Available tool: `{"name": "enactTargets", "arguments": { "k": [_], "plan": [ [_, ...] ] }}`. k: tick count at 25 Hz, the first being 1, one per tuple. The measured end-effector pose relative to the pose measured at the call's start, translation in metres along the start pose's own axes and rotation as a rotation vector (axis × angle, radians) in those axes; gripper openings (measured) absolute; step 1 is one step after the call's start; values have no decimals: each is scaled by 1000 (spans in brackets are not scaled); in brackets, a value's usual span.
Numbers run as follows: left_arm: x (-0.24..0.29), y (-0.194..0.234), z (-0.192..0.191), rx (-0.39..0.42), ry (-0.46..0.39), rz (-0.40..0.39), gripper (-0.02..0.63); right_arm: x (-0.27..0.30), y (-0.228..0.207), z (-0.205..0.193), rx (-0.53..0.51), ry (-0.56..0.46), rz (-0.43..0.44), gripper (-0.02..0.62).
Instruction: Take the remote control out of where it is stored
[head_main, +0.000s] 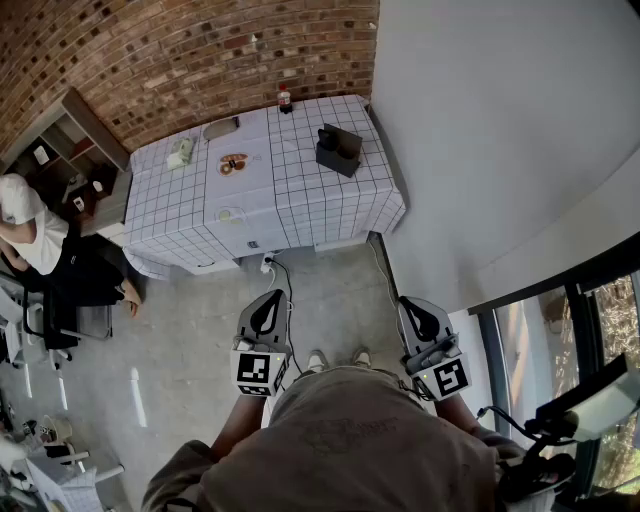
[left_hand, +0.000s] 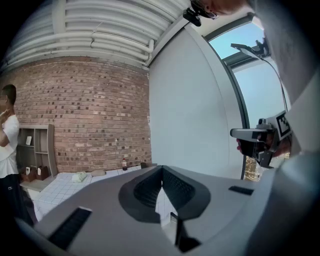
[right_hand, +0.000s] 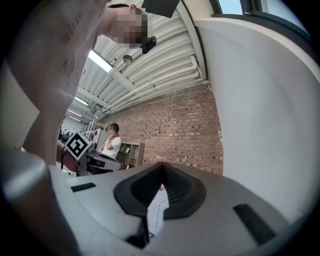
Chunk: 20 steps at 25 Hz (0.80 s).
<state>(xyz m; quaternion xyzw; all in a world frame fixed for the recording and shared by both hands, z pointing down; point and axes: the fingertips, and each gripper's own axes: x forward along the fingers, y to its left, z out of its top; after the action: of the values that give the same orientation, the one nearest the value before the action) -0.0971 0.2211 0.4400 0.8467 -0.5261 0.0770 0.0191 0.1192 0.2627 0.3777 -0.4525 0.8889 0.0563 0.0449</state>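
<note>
Since both pairs of jaws stand pressed together with nothing between them, the left gripper (left_hand: 162, 168) and the right gripper (right_hand: 162, 165) are empty. They are held roughly level, side by side at the person's waist.

Well ahead of the jaws, across the floor (head_main: 200, 330), stands the table (head_main: 180, 215) under a checked cloth. A black box (head_main: 338, 150) sits on the table's right part, ahead of the right jaws more than the left.

The remote control shows in no view. I judge the black box its likeliest store, though what it holds is too small to tell.

The step in hand looks like the approach. To do it well:
- Walk up until the box lies just ahead of the right jaws.
- Spread those jaws wide before they reach the rim.
- Leave the left gripper free to steady the box while the other lifts straight up.

Only the head view shows the box from above, with a bottle (head_main: 285, 99) beyond it and to its left. The left gripper view alone catches the right gripper from the side, off to the right of its own jaws against a window (left_hand: 235, 45). The right gripper view alone shows a bystander (right_hand: 113, 142) in a white shirt and a shelf unit (right_hand: 131, 152), far off to the left of its jaws.
</note>
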Motion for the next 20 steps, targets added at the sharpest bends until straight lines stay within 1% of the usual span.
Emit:
{"name": "enactTargets", "arguments": {
  "k": [3,7,12,20],
  "plan": [
    [2,-4,-3,-19,2,-11,11,0,-3,-1,4,2,-5,12],
    [5,-11,0,5,-6,-33,11,0,-6,-3,8,-3,-16,13],
    [4,-12,-13,-8,51,-46,11,2,-4,-5,31,-7,3,14],
    [8,-13,-6,-7,29,-51,12,5,-4,-6,32,2,15,14]
  ]
}}
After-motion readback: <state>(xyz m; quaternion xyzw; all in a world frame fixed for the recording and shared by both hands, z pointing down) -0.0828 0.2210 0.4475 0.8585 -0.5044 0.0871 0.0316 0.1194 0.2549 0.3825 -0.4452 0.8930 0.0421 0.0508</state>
